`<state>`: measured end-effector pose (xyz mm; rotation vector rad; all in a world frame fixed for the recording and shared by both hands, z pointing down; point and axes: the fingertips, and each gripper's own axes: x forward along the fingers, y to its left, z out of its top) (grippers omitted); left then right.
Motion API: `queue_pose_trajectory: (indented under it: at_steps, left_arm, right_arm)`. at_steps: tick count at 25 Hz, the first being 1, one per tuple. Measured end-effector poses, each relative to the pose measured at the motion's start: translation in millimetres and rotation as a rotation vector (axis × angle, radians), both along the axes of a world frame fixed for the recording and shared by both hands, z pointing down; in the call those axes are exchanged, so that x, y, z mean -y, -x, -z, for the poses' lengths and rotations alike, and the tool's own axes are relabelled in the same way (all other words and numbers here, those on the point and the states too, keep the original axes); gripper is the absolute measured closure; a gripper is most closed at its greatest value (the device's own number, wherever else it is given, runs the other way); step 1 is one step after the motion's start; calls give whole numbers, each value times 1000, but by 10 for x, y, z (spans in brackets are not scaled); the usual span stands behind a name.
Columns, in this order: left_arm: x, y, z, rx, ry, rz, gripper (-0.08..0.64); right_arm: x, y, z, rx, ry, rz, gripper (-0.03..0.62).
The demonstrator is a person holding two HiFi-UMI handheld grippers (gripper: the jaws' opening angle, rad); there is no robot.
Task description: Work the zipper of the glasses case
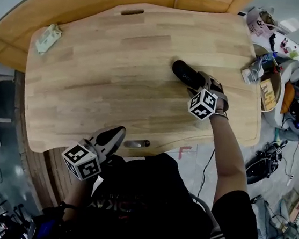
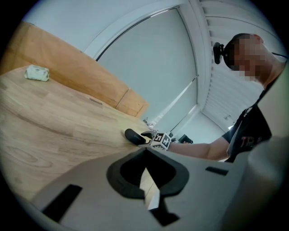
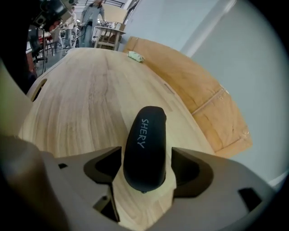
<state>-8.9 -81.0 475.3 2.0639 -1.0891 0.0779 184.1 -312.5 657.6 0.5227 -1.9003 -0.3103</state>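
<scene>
The black, oval, hard-shell glasses case (image 3: 144,149) is showing the word "SHERY" in pale letters along its lid. Print on the person's black shirt (image 1: 145,197) is blurring beyond reading.

the left gripper (image 1: 112,136) sits at the lower left of the head view, close in front of the torso. its jaws are closed together and point up and to the right in the frame, tipped slightly downward. the left marker cube (image 1: 82,161) shows just below them, nearer the bottom edge. the right gripper (image 1: 196,81) reaches out to the centre right, angled steeply down, its jaws standing wide apart. the right marker cube (image 1: 203,104) rides just behind those jaws, and the right hand (image 1: 220,99) grasps the handle beside it. the bare right forearm (image 1: 229,153) runs from the wrist down toward the lower right.
</scene>
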Motion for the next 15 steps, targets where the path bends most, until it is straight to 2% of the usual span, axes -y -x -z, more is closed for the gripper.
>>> queue_pose_trajectory:
  at_steps: [10,15]
  left_arm:
    - [-62,82,48,17,14,93,549]
    - [-23,44,44,17,15,99,549]
  right_arm:
    - [206,-29,-115,-16,77,40,249]
    - [262,7,-75,58,149,10,265]
